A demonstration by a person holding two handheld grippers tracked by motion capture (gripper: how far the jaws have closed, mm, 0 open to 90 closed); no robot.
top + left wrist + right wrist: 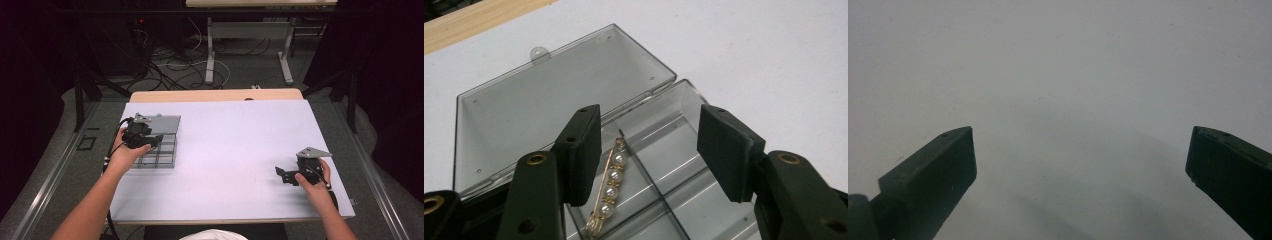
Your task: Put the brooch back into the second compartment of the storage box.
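A clear plastic compartment box [167,150] [664,145] lies at the table's left with its lid [167,123] [549,105] folded back flat. A gold pin with several pearls [610,186] rests in one compartment. My left gripper [154,141] [649,150] hovers over the box, jaws apart with nothing pressed between them; the pin lies below, beside the left pad [584,152]. My right gripper [281,175] [1080,165] sits low over the bare table at the right, jaws spread wide, nothing between them.
The white table top [235,150] has a wooden strip [215,95] along its far edge. Beyond it stand desk legs [210,55] and loose cables on the floor. Dark frame rails run along both sides of the table.
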